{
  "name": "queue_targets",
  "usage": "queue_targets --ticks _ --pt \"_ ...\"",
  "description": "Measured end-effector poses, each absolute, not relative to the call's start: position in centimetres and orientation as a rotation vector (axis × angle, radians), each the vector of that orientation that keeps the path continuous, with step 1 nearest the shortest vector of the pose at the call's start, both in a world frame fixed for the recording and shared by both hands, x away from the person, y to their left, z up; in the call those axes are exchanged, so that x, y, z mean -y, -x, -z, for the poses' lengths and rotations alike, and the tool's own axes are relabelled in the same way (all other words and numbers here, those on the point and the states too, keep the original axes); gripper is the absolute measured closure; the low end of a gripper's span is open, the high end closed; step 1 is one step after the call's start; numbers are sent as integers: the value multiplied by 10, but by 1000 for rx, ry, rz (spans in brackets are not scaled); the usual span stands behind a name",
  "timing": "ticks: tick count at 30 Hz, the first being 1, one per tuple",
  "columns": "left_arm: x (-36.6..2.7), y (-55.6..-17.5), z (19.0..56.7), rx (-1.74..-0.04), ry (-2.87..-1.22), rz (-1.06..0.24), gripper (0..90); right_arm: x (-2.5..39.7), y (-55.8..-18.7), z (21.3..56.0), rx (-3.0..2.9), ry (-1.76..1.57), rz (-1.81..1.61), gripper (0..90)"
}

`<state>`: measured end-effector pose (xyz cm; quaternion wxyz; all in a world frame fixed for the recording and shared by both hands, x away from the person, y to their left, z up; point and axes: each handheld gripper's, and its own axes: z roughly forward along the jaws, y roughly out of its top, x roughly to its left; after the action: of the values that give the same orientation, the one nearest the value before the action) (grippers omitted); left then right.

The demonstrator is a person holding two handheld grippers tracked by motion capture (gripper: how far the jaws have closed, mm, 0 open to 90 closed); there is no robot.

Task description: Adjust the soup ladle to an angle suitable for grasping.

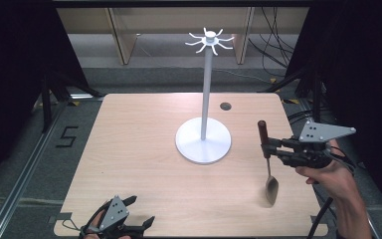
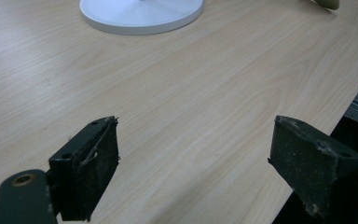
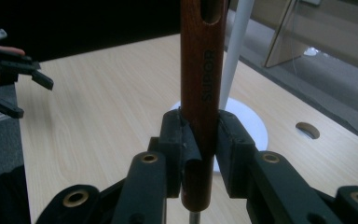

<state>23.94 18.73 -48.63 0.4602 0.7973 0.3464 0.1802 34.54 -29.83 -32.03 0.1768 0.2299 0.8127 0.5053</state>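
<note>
From above, your right gripper (image 1: 269, 147) sits at about four o'clock on the table (image 1: 144, 149), close to its right edge, with its jaws pressed tight onto the dark wooden handle of a spoon (image 1: 267, 162). The spoon hangs upright, handle at the top, metal stem and bowl pointing down over the wood, just inside that right edge; whether the bowl touches the surface cannot be told. Your left gripper (image 1: 139, 211) rests at about seven o'clock, right at the near edge, its jaws spread wide apart and holding nothing. Between your two grippers the tabletop lies bare, giving broad open room across the near half and the whole left side. At the centre stands a white rack (image 1: 205, 99): a flat round base, a slim upright pole, and a ring of short curved hooks at the top. A small round hole (image 1: 225, 106) is cut into the table at about one o'clock, beyond the base. The table is pale wood-grain laminate with rounded corners, smooth and matt. Around it are a grey floor, dark curtains on both sides, and cables at the far right. In the right gripper view, the handle (image 3: 203, 93) is smooth reddish-brown wood with stamped lettering and a hanging slot near its end, held between black pads (image 3: 179, 140).
</note>
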Motion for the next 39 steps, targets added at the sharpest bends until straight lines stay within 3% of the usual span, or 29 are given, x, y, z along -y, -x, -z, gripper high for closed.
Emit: queue_targets --ticks 19,39 --pt "-188 -239 485 -861 -1946 -453 148 288 -352 303 -2184 -626 -1589 740" --pt "-188 -240 487 -867 -1942 -440 148 269 -388 293 -2079 -748 -1577 740"
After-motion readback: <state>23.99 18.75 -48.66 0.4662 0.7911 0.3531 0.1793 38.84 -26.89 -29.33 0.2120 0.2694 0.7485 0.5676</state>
